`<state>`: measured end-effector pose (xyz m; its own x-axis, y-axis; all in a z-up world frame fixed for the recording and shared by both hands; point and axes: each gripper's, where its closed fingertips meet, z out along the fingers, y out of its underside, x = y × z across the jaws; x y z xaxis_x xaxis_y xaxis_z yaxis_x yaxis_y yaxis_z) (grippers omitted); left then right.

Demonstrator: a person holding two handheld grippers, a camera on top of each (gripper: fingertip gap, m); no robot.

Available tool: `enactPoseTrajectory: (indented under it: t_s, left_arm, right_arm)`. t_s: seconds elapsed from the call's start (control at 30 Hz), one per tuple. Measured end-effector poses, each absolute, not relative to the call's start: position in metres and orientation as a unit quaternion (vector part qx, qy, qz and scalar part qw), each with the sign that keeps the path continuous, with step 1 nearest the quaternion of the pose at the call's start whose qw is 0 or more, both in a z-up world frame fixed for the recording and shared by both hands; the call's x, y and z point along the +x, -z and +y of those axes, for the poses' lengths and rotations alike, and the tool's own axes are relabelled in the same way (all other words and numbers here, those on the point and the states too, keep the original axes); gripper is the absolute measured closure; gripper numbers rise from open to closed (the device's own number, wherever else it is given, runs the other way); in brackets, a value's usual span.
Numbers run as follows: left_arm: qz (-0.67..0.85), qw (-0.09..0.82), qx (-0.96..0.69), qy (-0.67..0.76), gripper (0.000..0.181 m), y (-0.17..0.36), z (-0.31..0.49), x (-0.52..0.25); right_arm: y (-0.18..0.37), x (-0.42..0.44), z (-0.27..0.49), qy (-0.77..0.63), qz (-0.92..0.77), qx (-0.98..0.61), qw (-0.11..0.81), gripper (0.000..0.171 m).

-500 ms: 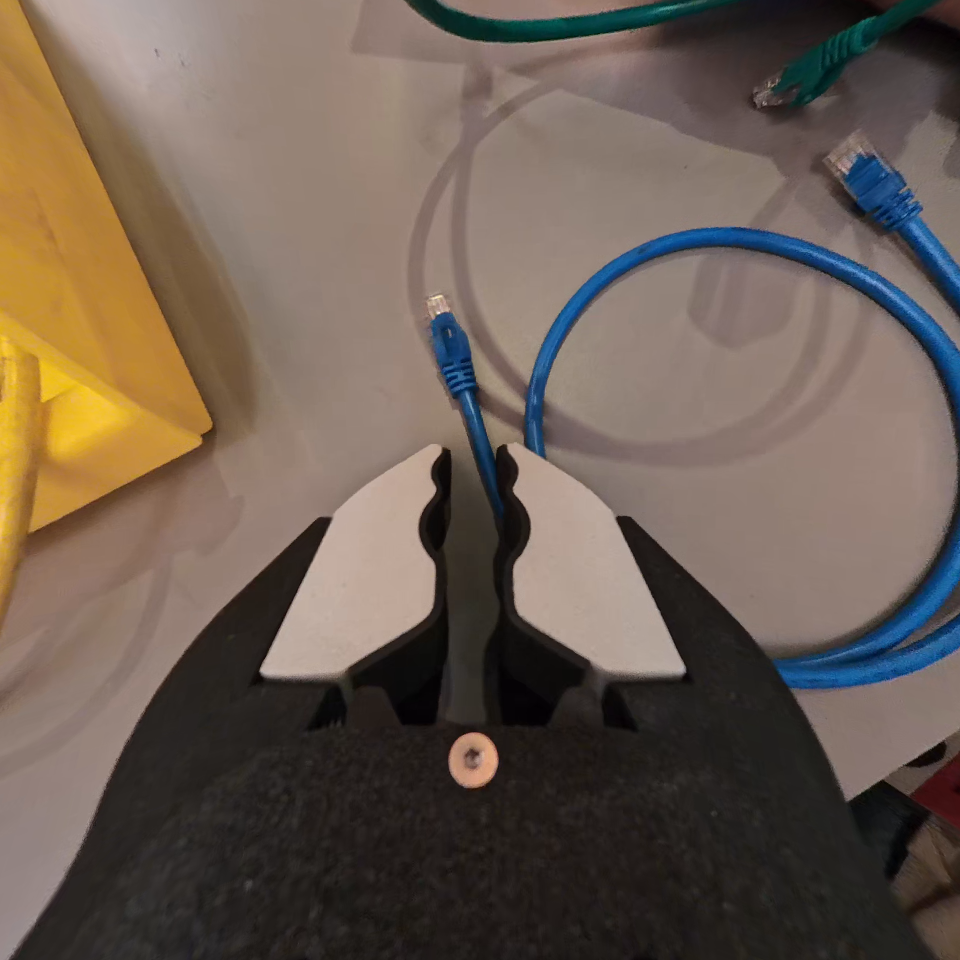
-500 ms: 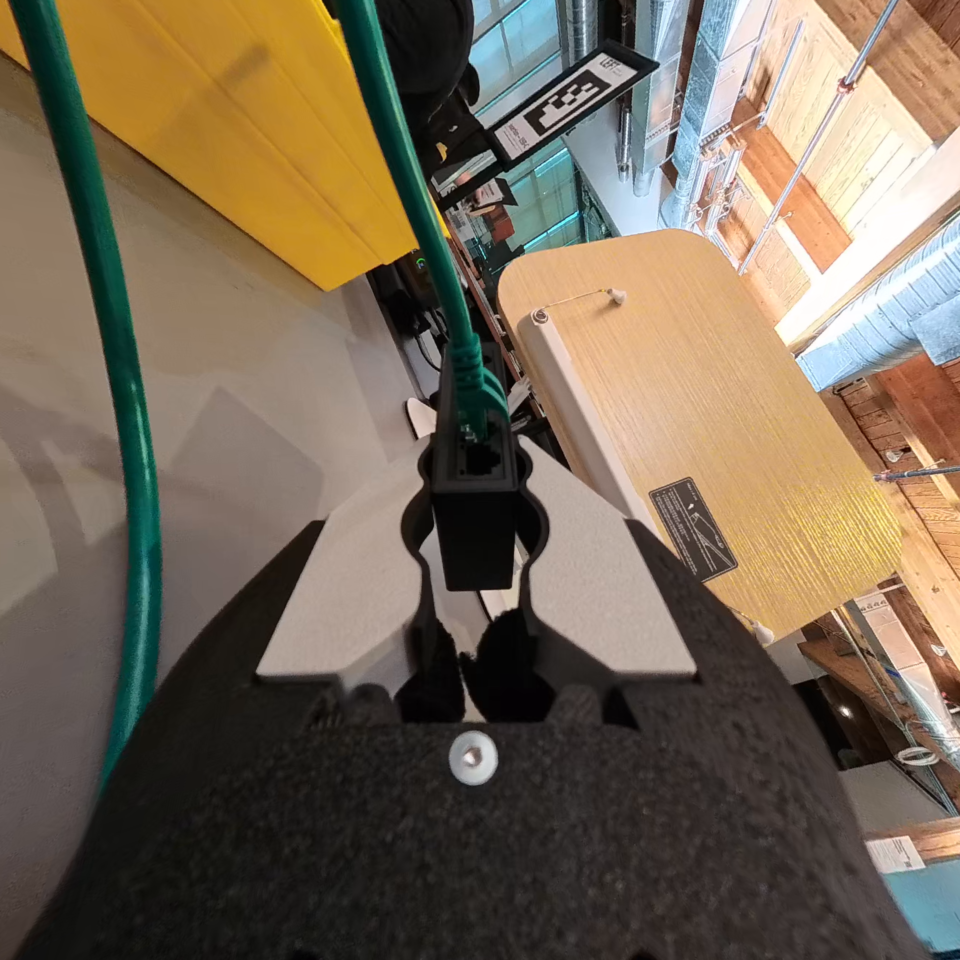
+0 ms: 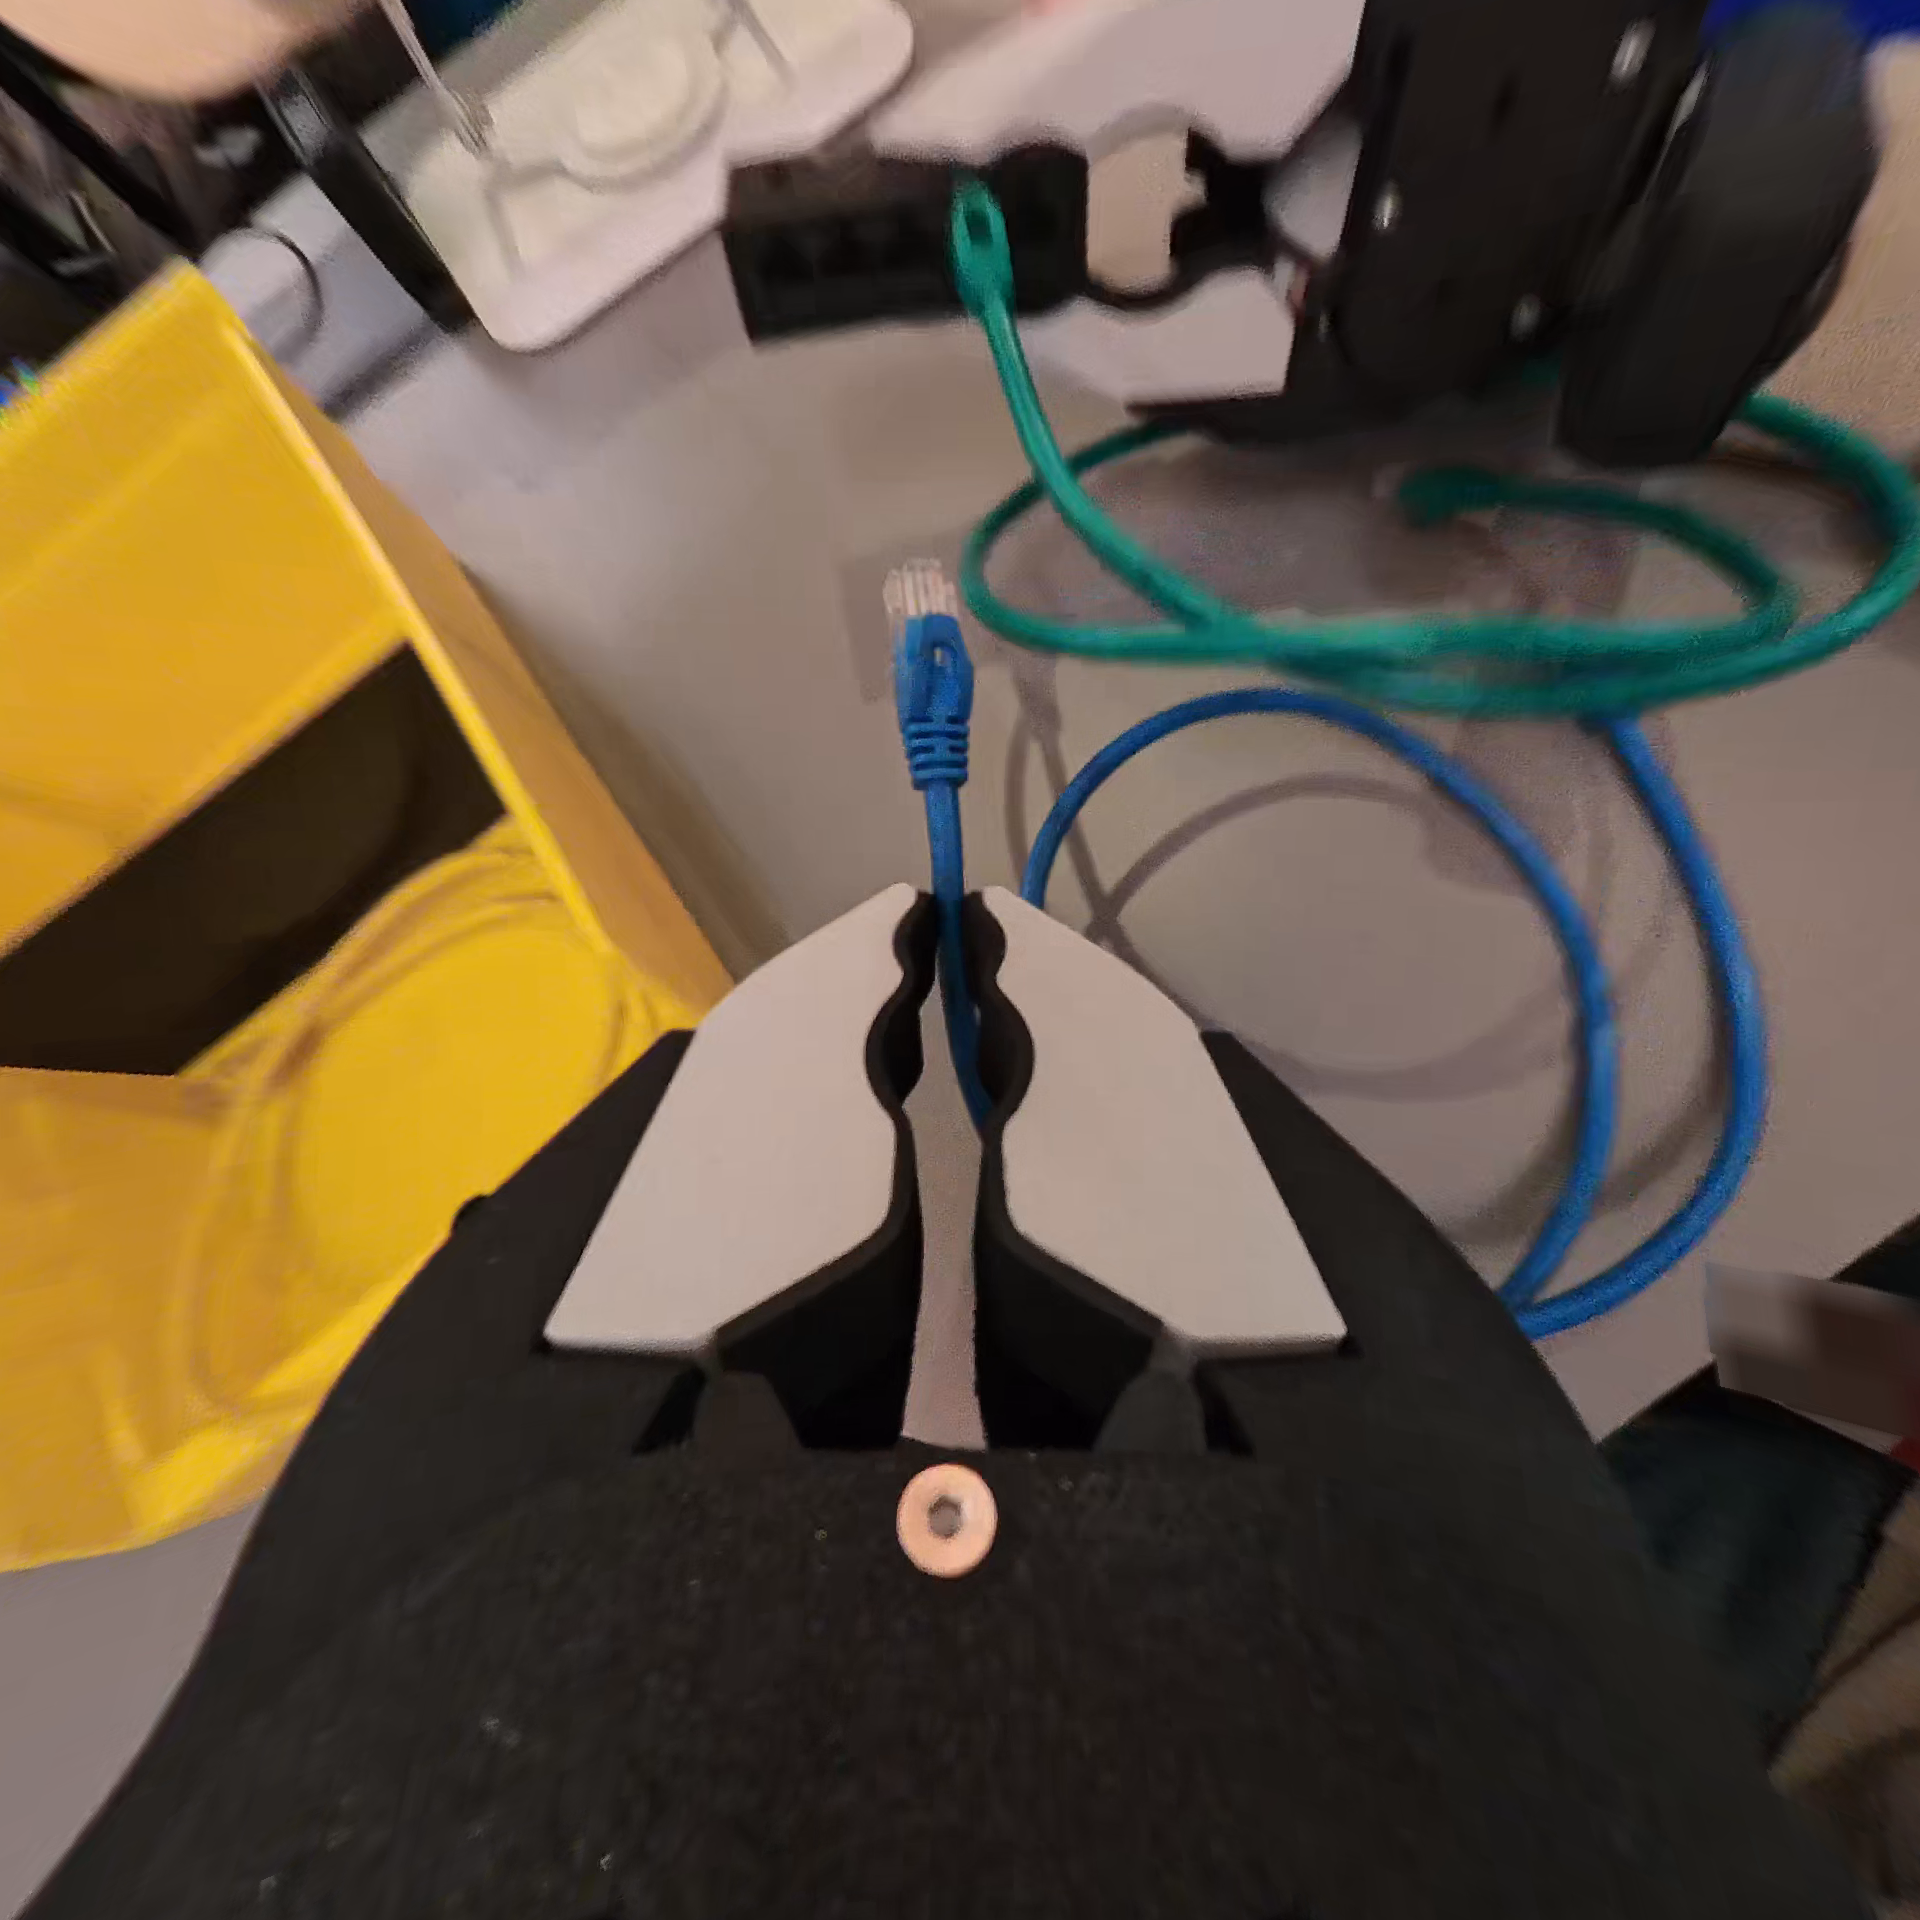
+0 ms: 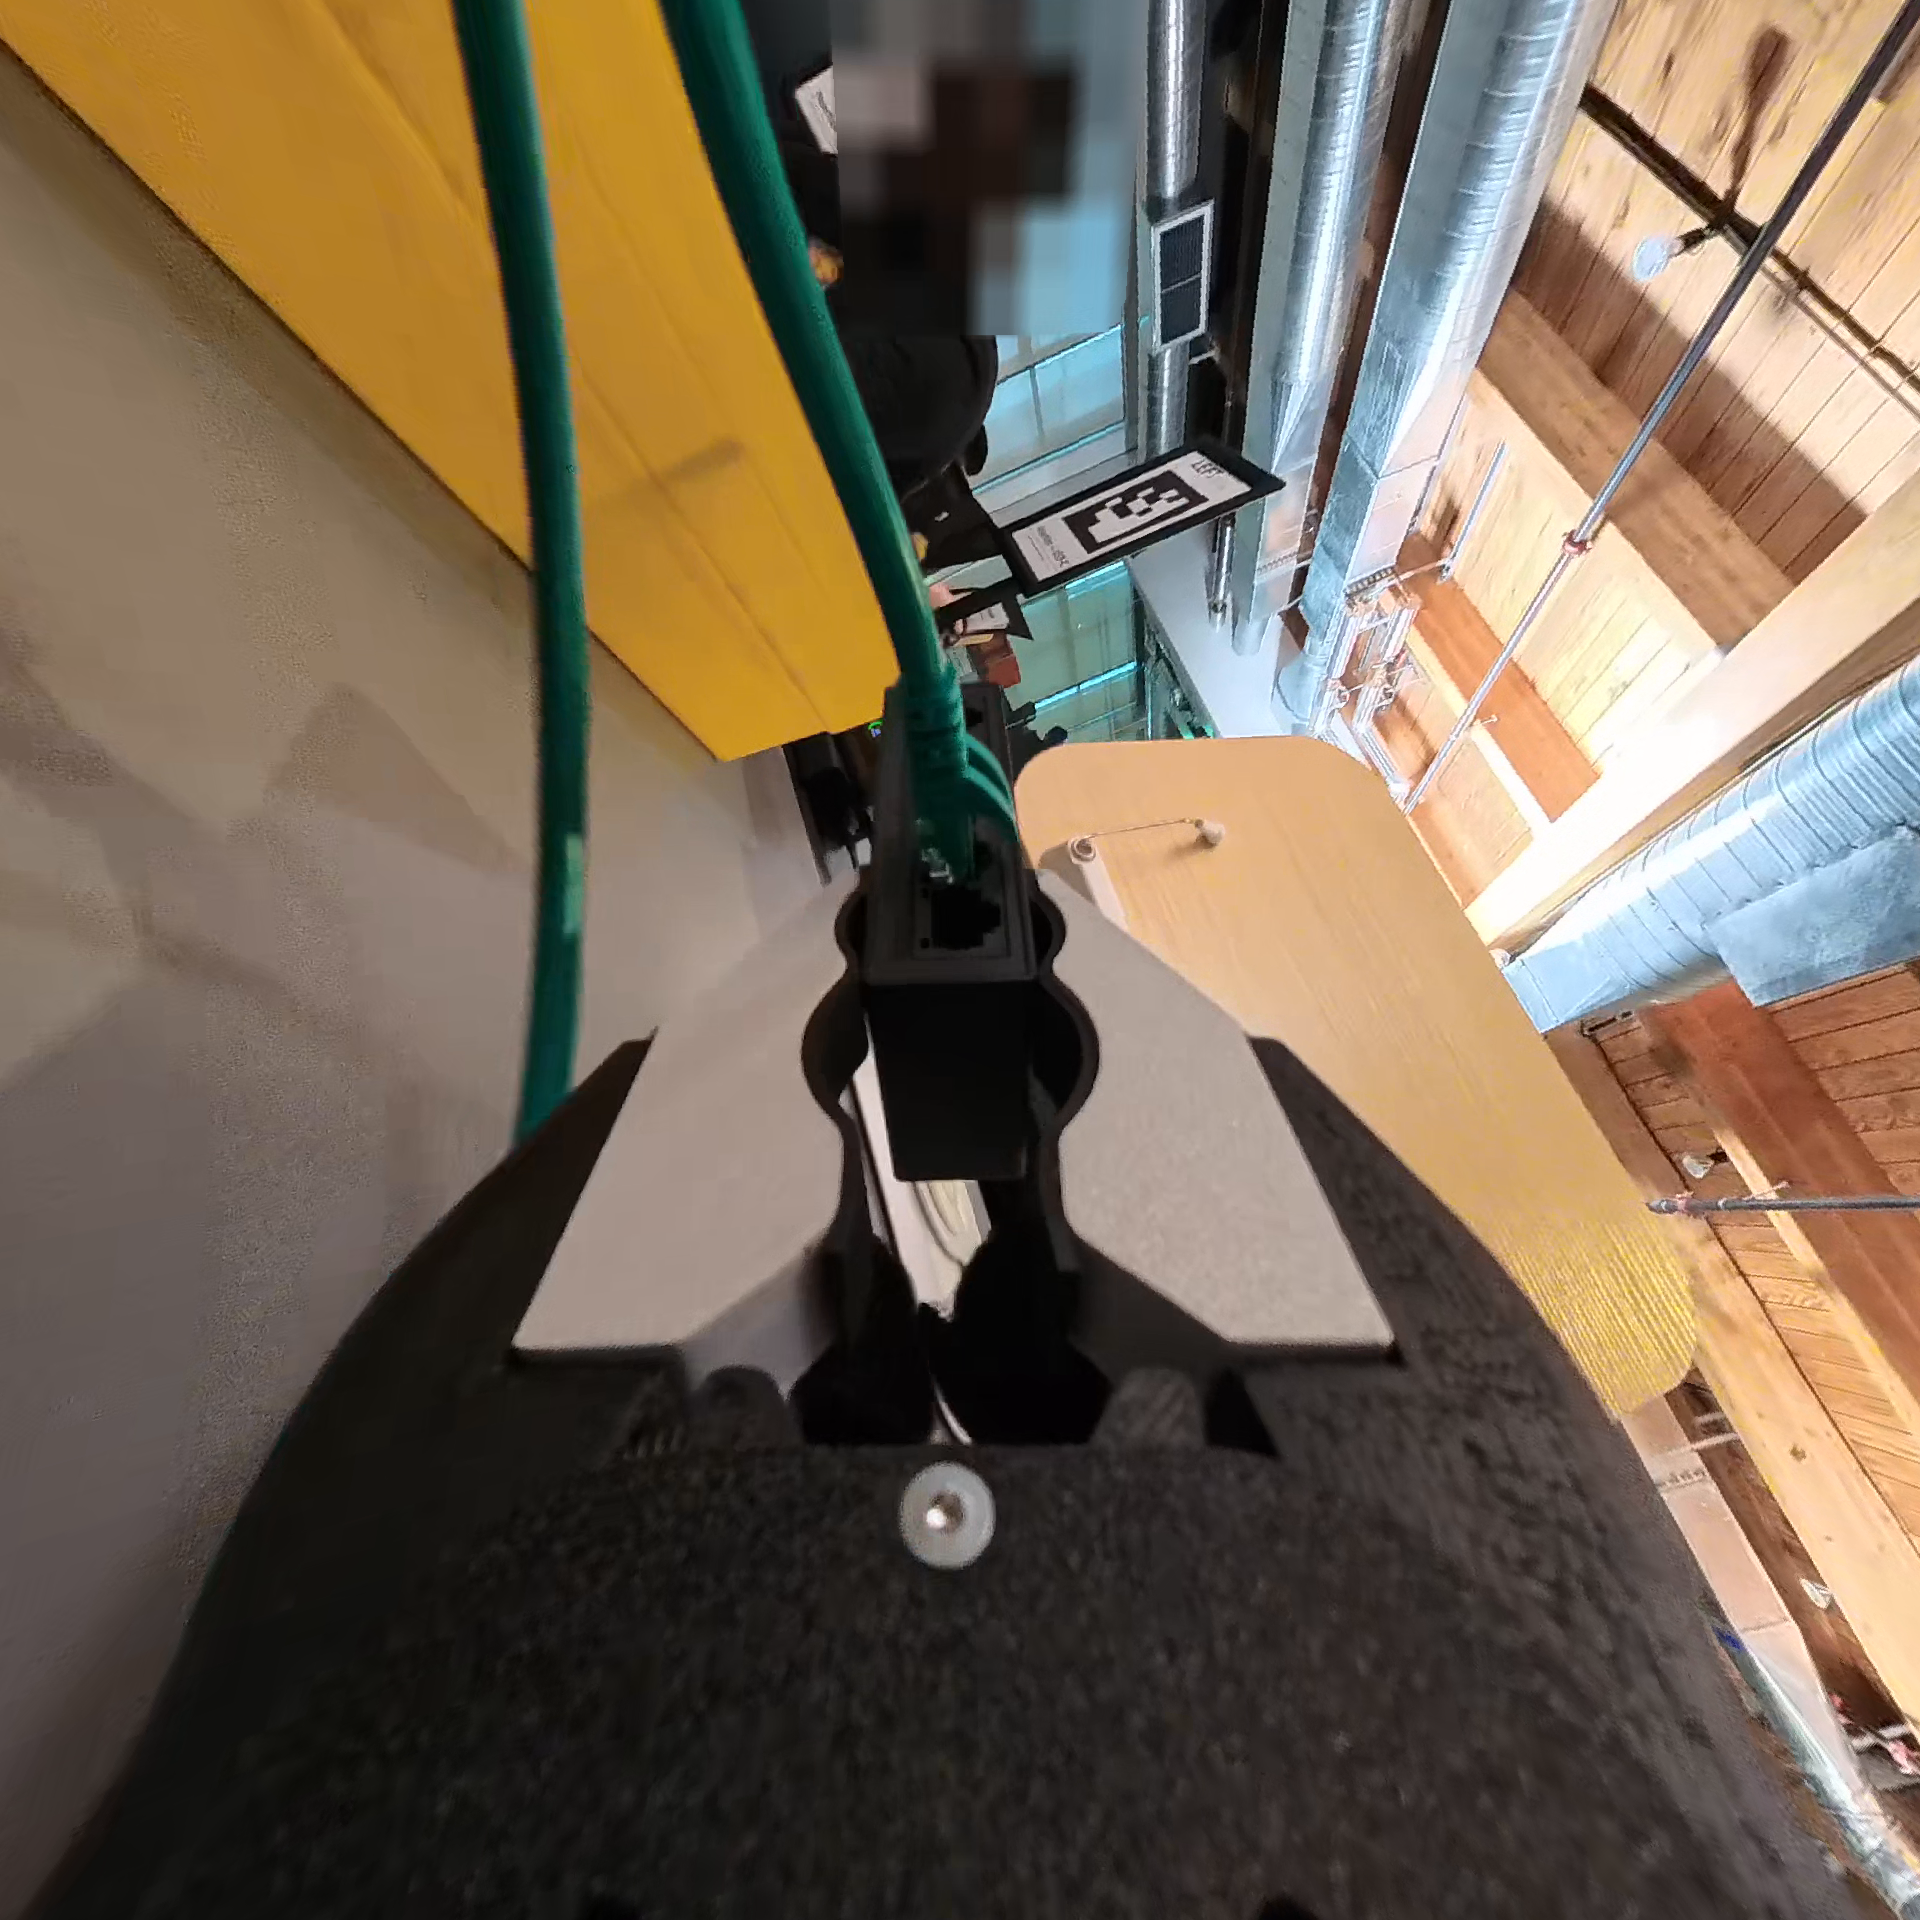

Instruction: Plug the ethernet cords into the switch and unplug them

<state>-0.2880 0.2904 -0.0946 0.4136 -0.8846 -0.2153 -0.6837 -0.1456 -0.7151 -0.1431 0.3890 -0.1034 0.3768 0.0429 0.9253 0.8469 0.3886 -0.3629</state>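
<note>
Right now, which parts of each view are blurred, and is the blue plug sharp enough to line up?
Left wrist view: blue plug fairly sharp ahead of the left hand-held gripper; switch, yellow bin and green cord smeared by motion.
Right wrist view: switch's open port reasonably clear; edges stretched by the wide lens.

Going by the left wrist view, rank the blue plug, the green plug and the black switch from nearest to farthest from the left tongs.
1. Blue plug: straight ahead of the left tongs, on the cord they pinch.
2 and 3. Green plug and black switch: both far ahead, the plug seated in the switch, so too close to call.
</note>
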Motion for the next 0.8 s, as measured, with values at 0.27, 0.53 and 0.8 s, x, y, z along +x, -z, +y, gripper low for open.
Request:
enactPoseTrajectory:
  t_s: [0.27,0.53,0.8]
  left_arm:
    - [0.594,0.307,-0.729,0.148,0.177,0.068,0.303,-0.249]
    - [0.574,0.258,-0.758,0.17,0.177,0.094,0.334,-0.216]
    - [0.557,0.244,-0.771,0.187,0.177,0.11,0.336,-0.212]
  right_arm:
    - [0.098,-0.14,0.389,0.309,-0.467,-0.46,0.689,0.146]
    - [0.099,-0.147,0.385,0.328,-0.486,-0.435,0.683,0.146]
    - [0.102,-0.151,0.384,0.332,-0.494,-0.431,0.678,0.145]
